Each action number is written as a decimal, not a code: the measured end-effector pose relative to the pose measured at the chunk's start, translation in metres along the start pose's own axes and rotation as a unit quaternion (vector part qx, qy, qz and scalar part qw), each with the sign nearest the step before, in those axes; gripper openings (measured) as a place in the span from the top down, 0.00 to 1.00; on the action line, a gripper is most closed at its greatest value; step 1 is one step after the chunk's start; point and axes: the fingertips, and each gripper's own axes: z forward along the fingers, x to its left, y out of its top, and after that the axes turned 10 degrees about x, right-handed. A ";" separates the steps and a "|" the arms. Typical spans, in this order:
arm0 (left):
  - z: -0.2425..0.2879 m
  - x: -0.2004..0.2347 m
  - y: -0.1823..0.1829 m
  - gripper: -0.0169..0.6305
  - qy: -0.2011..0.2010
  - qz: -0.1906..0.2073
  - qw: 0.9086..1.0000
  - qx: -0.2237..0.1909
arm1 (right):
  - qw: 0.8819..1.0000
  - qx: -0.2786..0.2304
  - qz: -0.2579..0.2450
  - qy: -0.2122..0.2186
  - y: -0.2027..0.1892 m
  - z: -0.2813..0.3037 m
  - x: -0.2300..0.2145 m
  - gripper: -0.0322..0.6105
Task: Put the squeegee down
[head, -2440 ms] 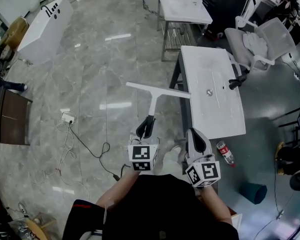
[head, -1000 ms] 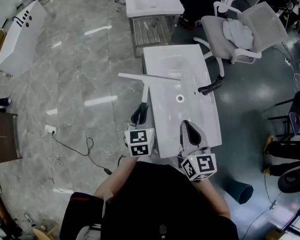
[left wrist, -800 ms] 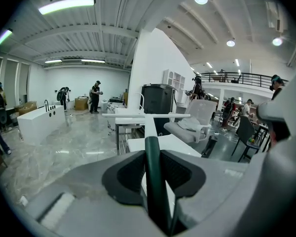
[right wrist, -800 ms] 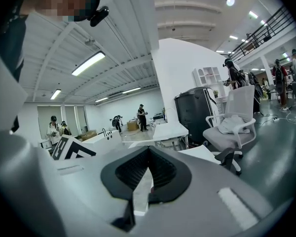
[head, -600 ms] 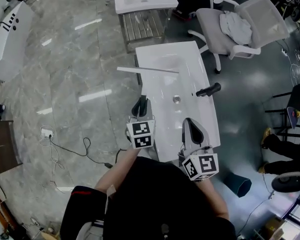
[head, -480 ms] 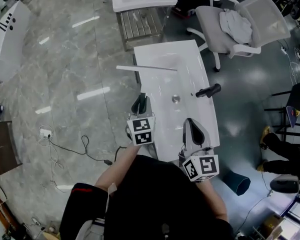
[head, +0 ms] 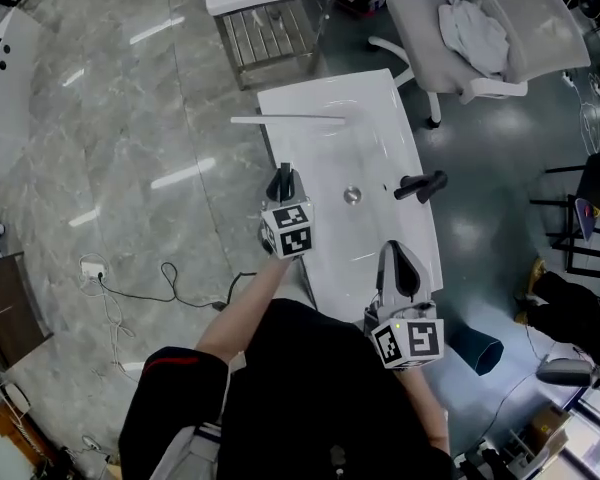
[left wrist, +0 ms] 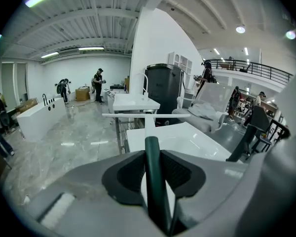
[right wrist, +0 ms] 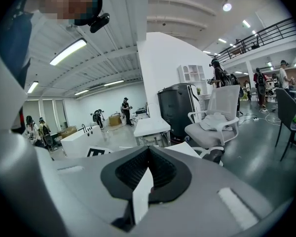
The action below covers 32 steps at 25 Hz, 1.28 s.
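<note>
The squeegee has a long white blade (head: pixel 288 120), a white shaft and a dark green handle (left wrist: pixel 152 172). My left gripper (head: pixel 284 182) is shut on that handle and points forward and down. The blade (left wrist: pixel 145 115) lies crosswise over the far left corner of the white sink basin (head: pixel 380 138), one end jutting past its left edge. Whether the blade touches the basin I cannot tell. My right gripper (head: pixel 398 255) hovers at the basin's near right edge, shut with nothing in it (right wrist: pixel 148 154).
A black faucet (head: pixel 420 185) and a drain (head: pixel 352 196) sit on the basin. A grey chair with a cloth (head: pixel 490 28) stands behind it, beside a second basin on a metal stand (head: pixel 270 33). A cable (head: pixel 170 278) lies on the floor at left, a dark bin (head: pixel 475 348) at right.
My left gripper has carried the squeegee forward and to the right, from beside the basin's left edge to over it. The right gripper has drifted back towards the basin's near edge.
</note>
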 end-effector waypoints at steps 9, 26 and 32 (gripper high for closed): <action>0.072 0.018 0.005 0.81 0.017 -0.008 0.999 0.041 | 0.997 0.034 0.039 -0.055 -0.016 0.012 -0.027 0.95; 0.144 0.032 0.004 0.81 0.051 -0.009 0.996 0.078 | 0.988 0.043 0.089 -0.123 -0.029 0.017 -0.046 0.95; 0.148 0.031 0.000 0.81 0.053 -0.001 0.995 0.083 | 0.986 0.042 0.096 -0.131 -0.030 0.018 -0.050 0.95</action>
